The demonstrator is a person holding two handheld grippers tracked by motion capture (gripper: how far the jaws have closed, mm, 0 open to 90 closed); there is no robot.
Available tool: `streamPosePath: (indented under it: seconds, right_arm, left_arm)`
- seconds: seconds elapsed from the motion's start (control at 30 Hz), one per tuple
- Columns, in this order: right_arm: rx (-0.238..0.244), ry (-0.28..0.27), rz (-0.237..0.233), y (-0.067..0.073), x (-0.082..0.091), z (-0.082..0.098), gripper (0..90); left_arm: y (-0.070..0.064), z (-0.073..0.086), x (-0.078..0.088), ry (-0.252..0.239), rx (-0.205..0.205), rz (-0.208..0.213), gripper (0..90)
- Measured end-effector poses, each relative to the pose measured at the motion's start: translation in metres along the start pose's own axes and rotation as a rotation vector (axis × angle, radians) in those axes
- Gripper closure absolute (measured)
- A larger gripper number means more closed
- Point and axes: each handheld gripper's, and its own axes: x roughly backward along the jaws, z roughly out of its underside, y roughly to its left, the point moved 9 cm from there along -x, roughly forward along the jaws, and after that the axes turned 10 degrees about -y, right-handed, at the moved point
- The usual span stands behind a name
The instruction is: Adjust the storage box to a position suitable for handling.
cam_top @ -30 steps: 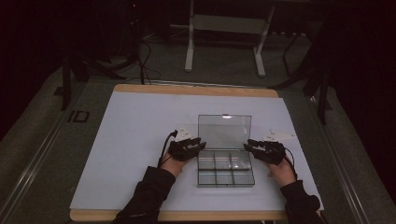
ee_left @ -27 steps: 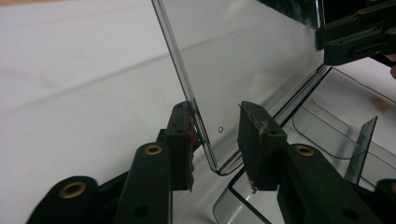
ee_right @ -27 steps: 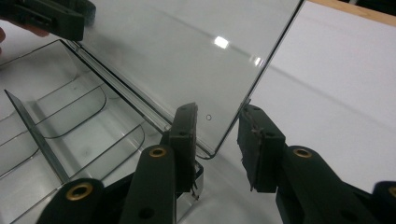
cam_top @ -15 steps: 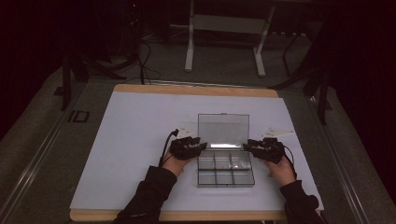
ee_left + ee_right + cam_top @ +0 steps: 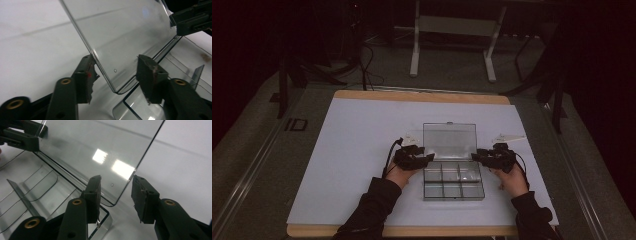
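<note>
A clear plastic compartment box [image 5: 453, 198] lies near the front of the white table, and its lid [image 5: 449, 140] stands raised behind the compartments. My left gripper [image 5: 428, 158] is at the lid's left edge near the hinge, my right gripper [image 5: 476, 156] at its right edge. In the left gripper view the lid [image 5: 125, 32] has its lower corner between the jaws of my left gripper [image 5: 116, 75]. These jaws have just been opening and do not press on it. In the right gripper view the lid [image 5: 100, 145] sits likewise between the opening jaws of my right gripper [image 5: 116, 196].
The white sheet [image 5: 362, 150] covers a wooden tabletop [image 5: 422, 96], with free room to the left, right and behind the box. A metal stand [image 5: 452, 30] and cables are on the dark floor beyond the table.
Both hands stay at the lid's sides. The bright reflection on the lid has shifted from its top edge towards the hinge and faded.
</note>
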Motion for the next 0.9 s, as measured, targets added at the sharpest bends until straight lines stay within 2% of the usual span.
streamPosePath:
  seconds: [0.23, 0.3, 0.4, 0.47, 0.67, 0.9]
  right_arm:
    - [-0.009, 0.006, -0.008, 0.001, -0.002, 0.001, 60.2]
    - [-0.011, 0.005, -0.011, 0.001, -0.002, 0.0, 60.0]
    - [-0.009, -0.002, -0.018, 0.003, 0.0, -0.003, 58.1]
    - [-0.002, -0.001, -0.021, 0.005, 0.001, -0.004, 56.4]
    - [0.02, 0.006, -0.028, 0.008, 0.007, -0.005, 52.3]
    - [0.058, 0.028, -0.031, 0.008, 0.021, -0.005, 49.3]
  left_arm:
    - [0.003, 0.001, 0.002, 0.005, 0.003, -0.002, 45.4]
    - [0.003, 0.0, 0.003, 0.005, -0.01, -0.009, 44.7]
    - [-0.003, -0.003, 0.005, -0.011, -0.023, 0.021, 35.1]
    - [-0.006, -0.003, 0.008, -0.01, -0.03, 0.055, 22.9]
    - [-0.008, -0.006, 0.019, -0.011, -0.021, 0.089, 4.6]
    - [-0.006, -0.003, 0.04, -0.018, -0.021, 0.108, 3.1]
